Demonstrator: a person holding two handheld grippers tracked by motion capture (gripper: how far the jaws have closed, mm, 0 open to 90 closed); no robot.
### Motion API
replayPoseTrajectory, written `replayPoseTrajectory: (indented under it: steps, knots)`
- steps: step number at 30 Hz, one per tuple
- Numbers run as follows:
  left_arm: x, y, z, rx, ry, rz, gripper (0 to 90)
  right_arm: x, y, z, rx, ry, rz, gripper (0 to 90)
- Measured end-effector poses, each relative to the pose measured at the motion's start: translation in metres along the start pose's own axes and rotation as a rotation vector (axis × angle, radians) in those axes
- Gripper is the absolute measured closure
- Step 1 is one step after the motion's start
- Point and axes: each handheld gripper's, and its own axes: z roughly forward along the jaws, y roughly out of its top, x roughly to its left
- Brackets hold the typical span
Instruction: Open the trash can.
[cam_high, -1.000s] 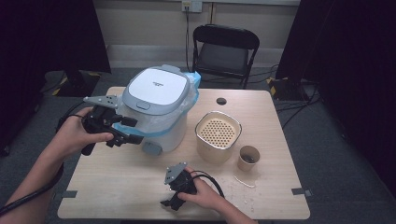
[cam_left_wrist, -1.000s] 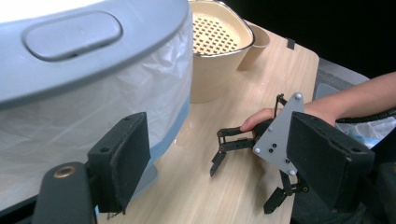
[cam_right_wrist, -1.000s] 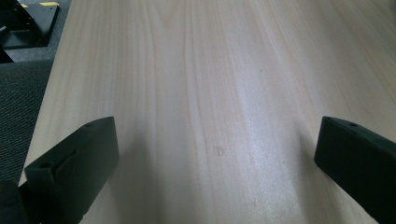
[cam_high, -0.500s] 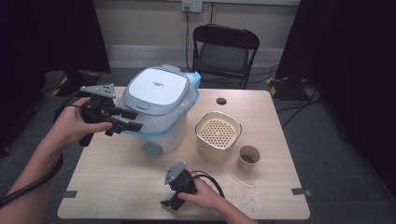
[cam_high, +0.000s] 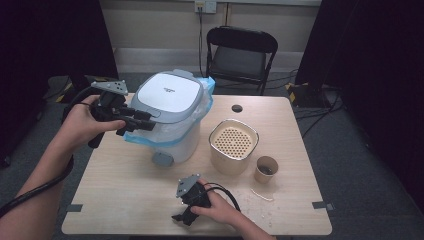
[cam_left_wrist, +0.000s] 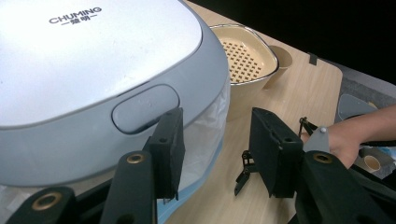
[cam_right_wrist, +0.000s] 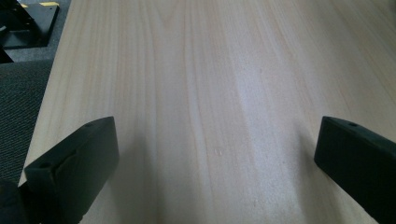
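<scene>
Grey cooker lid (cam_high: 170, 94) at my 11 o'clock, left gripper (cam_high: 142, 120) spread beside its latch button (cam_left_wrist: 145, 108), right gripper (cam_high: 181, 218) spread on bare table (cam_high: 125, 195).

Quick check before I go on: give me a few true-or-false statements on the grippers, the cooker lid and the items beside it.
1. The left gripper is open, at the lid's release button. True.
2. The cooker lid is raised. False: it lies shut on the cooker.
3. The right gripper holds the paper cup. False: it is open over bare table; the cup stands beside the perforated basket.
4. The basket sits right of the cooker in the high view. True.
</scene>
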Motion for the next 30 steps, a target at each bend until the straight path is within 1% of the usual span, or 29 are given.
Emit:
replayPoseTrajectory:
  steps: [6,7,13,15,17,19,22,23,24,26,27,30]
  knots:
    - [0.003,0.009,0.002,0.001,0.002,-0.010,61.0,0.001,0.000,0.000,0.005,0.001,0.007,0.0]
    - [0.004,0.010,0.002,-0.001,0.002,-0.005,61.2,0.001,0.000,0.000,0.005,0.001,0.008,0.0]
    - [0.004,0.018,0.003,0.002,-0.001,-0.010,65.1,0.001,0.000,0.000,0.006,0.001,0.007,0.0]
    - [0.005,0.020,0.004,0.003,0.001,-0.006,66.0,0.001,0.000,0.000,0.006,0.001,0.007,0.0]
    - [0.006,0.022,0.004,0.000,0.006,-0.020,67.8,0.001,0.000,0.000,0.006,0.001,0.007,0.0]
    - [0.007,0.024,0.006,0.010,0.024,-0.029,69.6,0.001,0.000,0.000,0.005,-0.001,0.006,0.0]
    - [0.010,0.026,0.009,0.017,0.042,-0.036,73.0,0.001,0.000,-0.001,0.006,-0.002,0.009,0.0]
    - [0.010,0.026,0.009,0.017,0.042,-0.036,74.1,0.001,0.000,-0.001,0.006,-0.002,0.008,0.0]
    - [0.012,0.027,0.010,0.022,0.058,-0.040,75.5,0.001,0.000,-0.001,0.006,-0.002,0.008,0.0]
    - [0.013,0.027,0.012,0.030,0.072,-0.043,76.9,0.001,0.000,-0.001,0.006,-0.002,0.009,0.0]
    - [0.014,0.027,0.013,0.040,0.075,-0.039,78.3,0.001,0.000,-0.001,0.006,-0.002,0.009,0.0]
    - [0.016,0.027,0.016,0.054,0.090,-0.045,80.8,0.001,0.000,-0.001,0.006,-0.002,0.009,0.0]
